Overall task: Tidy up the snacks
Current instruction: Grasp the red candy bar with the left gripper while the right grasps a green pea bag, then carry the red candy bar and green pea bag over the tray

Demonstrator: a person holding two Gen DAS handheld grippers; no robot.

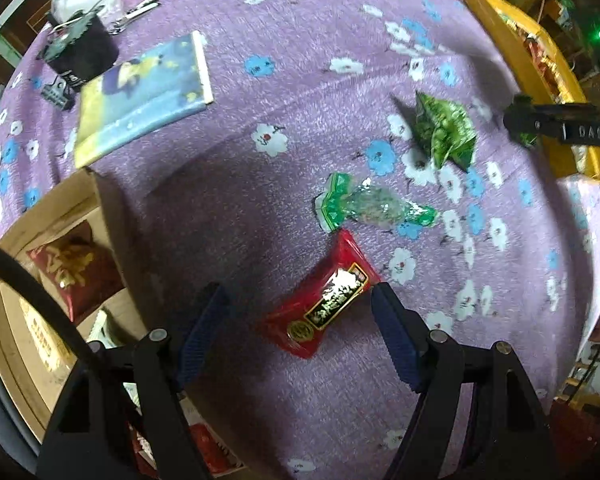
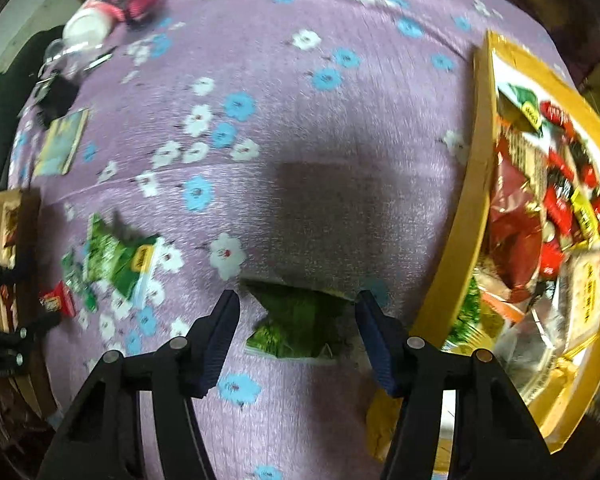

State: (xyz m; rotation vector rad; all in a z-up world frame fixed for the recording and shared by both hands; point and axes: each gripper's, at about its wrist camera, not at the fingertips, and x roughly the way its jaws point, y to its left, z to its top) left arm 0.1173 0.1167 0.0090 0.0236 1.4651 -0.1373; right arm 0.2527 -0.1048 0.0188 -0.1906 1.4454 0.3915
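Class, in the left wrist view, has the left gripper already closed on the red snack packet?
No: the left gripper stands open, with the red snack packet lying between its fingers.

A blue-and-yellow book lies on the purple flowered tablecloth; black pot just behind

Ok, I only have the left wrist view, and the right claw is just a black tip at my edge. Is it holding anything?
Observer: No. The right claw is open, and a green packet lies on the cloth between its fingers, not gripped.
Operator: And the yellow box? I mostly see its rim.
Observer: The yellow box is heaped with mixed snacks, mostly red wrappers, with a few yellow and green ones among them.
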